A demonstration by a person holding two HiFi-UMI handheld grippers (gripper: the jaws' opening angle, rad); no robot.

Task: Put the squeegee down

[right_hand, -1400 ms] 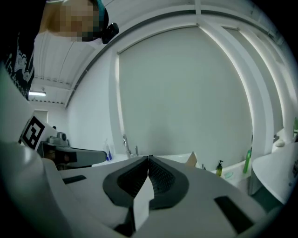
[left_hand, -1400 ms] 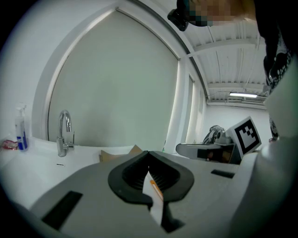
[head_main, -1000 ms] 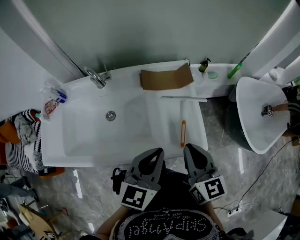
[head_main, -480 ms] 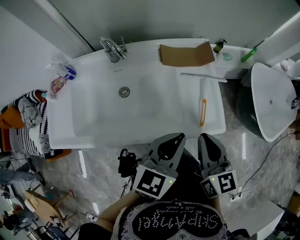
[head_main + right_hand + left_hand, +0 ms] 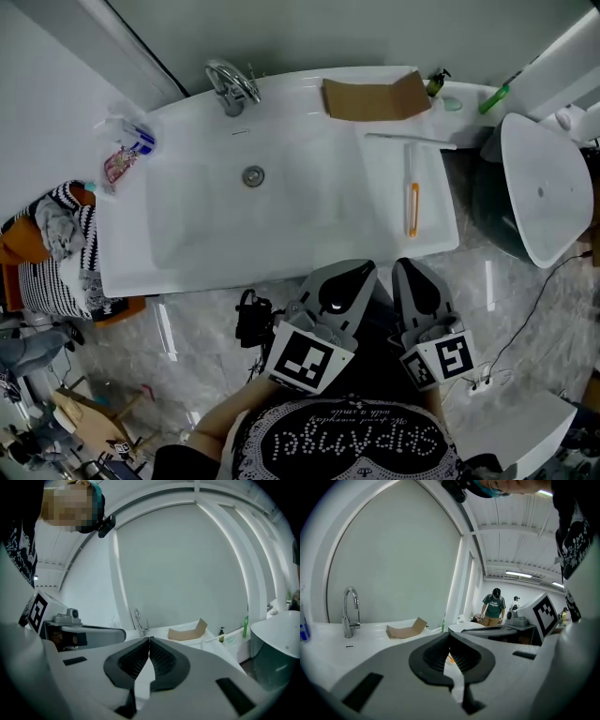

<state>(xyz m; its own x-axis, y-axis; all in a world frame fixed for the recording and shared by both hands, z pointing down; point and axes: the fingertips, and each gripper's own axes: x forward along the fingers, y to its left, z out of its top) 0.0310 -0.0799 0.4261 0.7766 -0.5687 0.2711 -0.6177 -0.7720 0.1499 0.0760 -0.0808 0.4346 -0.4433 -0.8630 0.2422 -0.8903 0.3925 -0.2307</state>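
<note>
The squeegee [image 5: 412, 208] lies flat on the right drainboard of the white sink [image 5: 281, 267]. Its orange handle points toward me and its long blade sits crosswise at the far end. Neither gripper touches it. My left gripper [image 5: 361, 268] and right gripper [image 5: 405, 264] hang side by side close to my body, just short of the sink's front edge, tips aimed at the sink. In the left gripper view the gripper [image 5: 450, 634] is shut on nothing. So is the gripper [image 5: 149, 639] in the right gripper view.
A faucet [image 5: 230, 86] and drain [image 5: 253, 174] mark the basin. Folded cardboard [image 5: 373, 98] lies at the back, a small bottle [image 5: 434, 84] beside it. A white bowl-shaped fixture [image 5: 548, 192] stands to the right. A plastic bag [image 5: 125, 150] and clothes [image 5: 52, 234] are at left.
The sink has slid up and away in the head view as I drew back. Both grippers stay shut and empty near my body. The squeegee has not moved on the drainboard.
</note>
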